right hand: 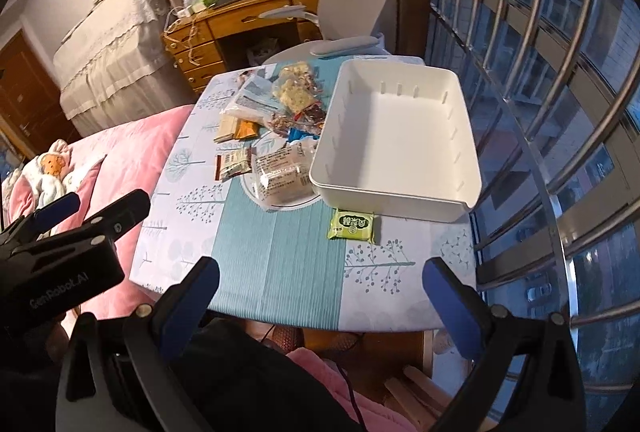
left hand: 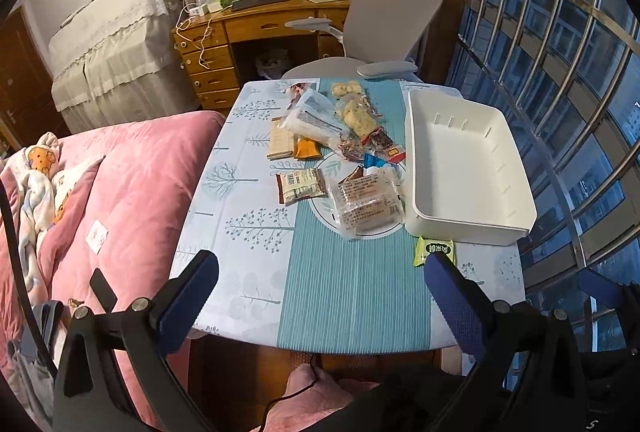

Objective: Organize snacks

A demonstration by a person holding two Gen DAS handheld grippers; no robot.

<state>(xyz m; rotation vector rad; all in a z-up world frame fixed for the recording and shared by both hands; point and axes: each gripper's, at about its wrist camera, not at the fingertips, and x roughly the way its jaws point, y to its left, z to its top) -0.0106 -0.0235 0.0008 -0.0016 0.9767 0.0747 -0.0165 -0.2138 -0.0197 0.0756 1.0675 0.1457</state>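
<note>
Beside white bin [right hand: 394, 136] — scattered snacks [right hand: 280, 136]

A bin [left hand: 468, 168] sits along the tabletop's [left hand: 352, 296] right edge, snack packets [left hand: 336, 148] heaped just left of it toward the far edge. One small packet [left hand: 435, 250] lies before the bin's near wall, by the near-right corner.

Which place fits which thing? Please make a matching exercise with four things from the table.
Things:
1. white bin
2. green packet
3. brown packet
4. left gripper

Places or states:
a. open, holding nothing
b. empty, at the window side
c. alone, in front of the bin
d. left of the clear cake packs

Pairs: 1-b, 2-c, 3-d, 4-a
</note>
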